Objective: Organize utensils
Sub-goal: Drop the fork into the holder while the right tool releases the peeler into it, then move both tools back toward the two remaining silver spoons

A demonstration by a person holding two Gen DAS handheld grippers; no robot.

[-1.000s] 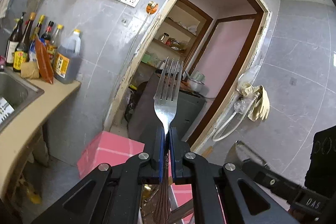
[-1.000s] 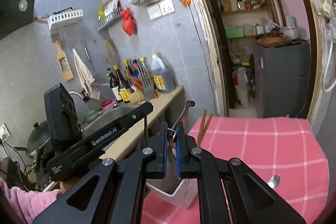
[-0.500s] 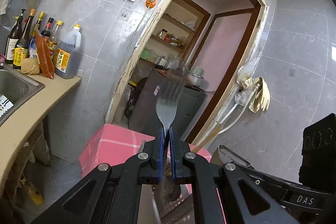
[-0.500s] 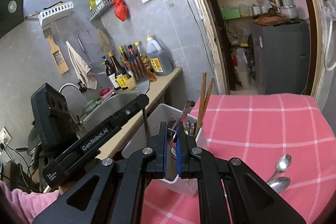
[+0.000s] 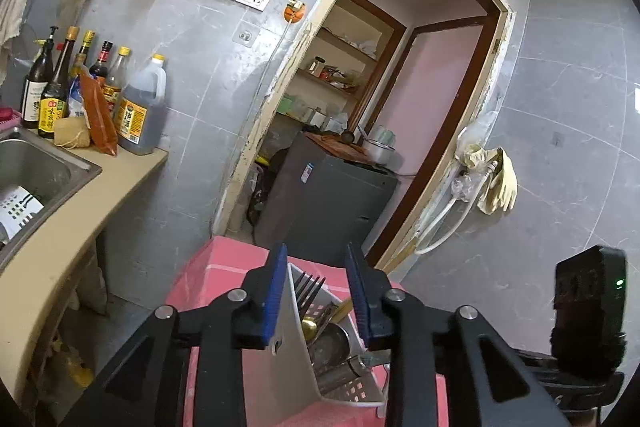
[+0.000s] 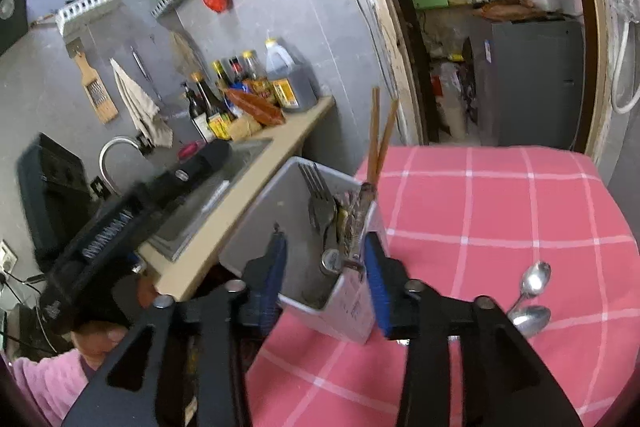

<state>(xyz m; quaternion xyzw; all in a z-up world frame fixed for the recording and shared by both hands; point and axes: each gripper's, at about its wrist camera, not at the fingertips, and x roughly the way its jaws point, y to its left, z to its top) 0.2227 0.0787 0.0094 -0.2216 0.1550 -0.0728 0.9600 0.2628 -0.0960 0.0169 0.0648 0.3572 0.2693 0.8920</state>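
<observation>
The step in hand looks like the release of two utensils into the white caddy (image 6: 320, 287) that stands at the near left corner of the desk (image 6: 500, 211) with its pink checked cloth, and doing it well is mostly a matter of letting go cleanly and leaving without a knock. Starting on the left, the left claw (image 5: 318, 291) has just been opening and now stands moderately wide with nothing pressed between its blue pads; the fork (image 5: 310, 287) sits tines up inside the caddy, seen in the gap between the pads and touching neither of them as far as can be told. That claw should lift straight back along its own line, because the caddy's tall white wall is just beside the left pad and a sideways drift could tip the whole thing. Moving right, the right claw (image 6: 326, 269) has also just been opening and is likewise partly wide and empty, straddling the caddy's front corner, where a metal utensil with a patterned handle (image 6: 362, 211) leans among the fork (image 6: 318, 203) and the chopsticks (image 6: 380, 135). Its right pad stands very close to that handle, so it should rise before it swings. Further right, two spoons (image 6: 530, 297) lie on the cloth, well apart from the caddy, and are probably next.
</observation>
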